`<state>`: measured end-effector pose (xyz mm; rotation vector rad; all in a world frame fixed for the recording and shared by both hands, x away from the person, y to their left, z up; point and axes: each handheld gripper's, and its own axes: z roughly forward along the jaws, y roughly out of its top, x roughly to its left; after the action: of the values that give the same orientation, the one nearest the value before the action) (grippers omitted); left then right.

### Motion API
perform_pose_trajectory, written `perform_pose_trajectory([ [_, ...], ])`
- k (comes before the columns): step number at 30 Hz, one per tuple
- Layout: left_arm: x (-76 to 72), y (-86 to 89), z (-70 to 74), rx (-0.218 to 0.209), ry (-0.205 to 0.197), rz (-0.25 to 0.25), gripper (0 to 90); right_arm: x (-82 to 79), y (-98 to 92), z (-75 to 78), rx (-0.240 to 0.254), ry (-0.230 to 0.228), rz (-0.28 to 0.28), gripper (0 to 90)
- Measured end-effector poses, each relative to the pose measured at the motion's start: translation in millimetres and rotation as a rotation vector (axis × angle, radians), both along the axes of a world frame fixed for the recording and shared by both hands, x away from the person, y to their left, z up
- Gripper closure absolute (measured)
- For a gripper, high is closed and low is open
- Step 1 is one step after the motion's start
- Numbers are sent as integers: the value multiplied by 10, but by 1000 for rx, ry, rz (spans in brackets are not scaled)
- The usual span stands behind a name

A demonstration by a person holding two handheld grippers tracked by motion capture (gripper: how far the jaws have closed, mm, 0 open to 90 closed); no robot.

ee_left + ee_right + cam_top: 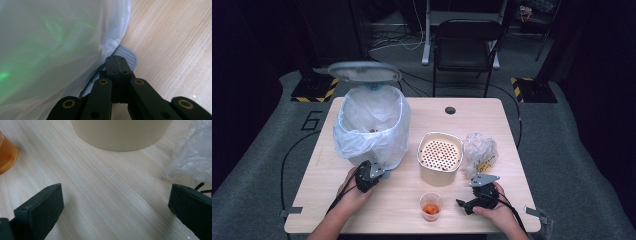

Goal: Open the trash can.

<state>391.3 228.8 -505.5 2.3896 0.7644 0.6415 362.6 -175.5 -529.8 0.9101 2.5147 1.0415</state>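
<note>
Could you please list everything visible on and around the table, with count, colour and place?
Pedal bin: one, lined with a white bag, lid raised, table's far left.
Pedal: one, grey, at the bin's foot under the left gripper's tips.
Perforated container: one, cream, table centre.
Crumpled plastic bag: one, clear, right of the container.
Small cup: one, clear with orange contents, near edge.
Table: one, light wood.
Chair: one, black, behind the table.
Left gripper: black, jaws shut, on the pedal.
Right gripper: black, jaws open, right of the cup.

We read one sign: a large digit "6" (pixel 312 120) marked on the grey floor mat, just left of the tabletop (pixel 492 125).
</note>
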Motion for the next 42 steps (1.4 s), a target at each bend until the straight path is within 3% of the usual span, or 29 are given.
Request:
perform_pose_trajectory([
  [1,18,12,13,23,-16,-24,900,-4,3,-3,5,5,-2,0],
  [2,5,2,-9,-10,-9,7,900,1,2,-4,4,2,-1,0],
  [4,-4,4,-18,-26,-1,20,900,1,2,-4,5,3,-1,0],
  [5,15,24,4,1,-3,-9,900,-4,3,-4,6,3,-3,0],
  [7,3,14,-19,-39,4,24,900,-3,3,-3,5,5,-2,0],
  [20,21,41,-6,-74,44,37,900,-7,5,3,-2,-6,-13,1],
  [23,21,33,-14,-69,25,40,900,-10,13,20,-6,19,-5,29],
  [28,20,26,-13,-65,25,43,900,-28,-1,70,-16,25,-1,151],
  [31,31,33,2,-43,25,28,900,-30,-18,95,-38,39,6,151],
  [41,38,37,8,-55,42,35,900,-86,-64,249,-59,85,2,234],
  [42,35,32,1,-54,29,38,900,-93,-75,270,-61,83,-3,242],
])
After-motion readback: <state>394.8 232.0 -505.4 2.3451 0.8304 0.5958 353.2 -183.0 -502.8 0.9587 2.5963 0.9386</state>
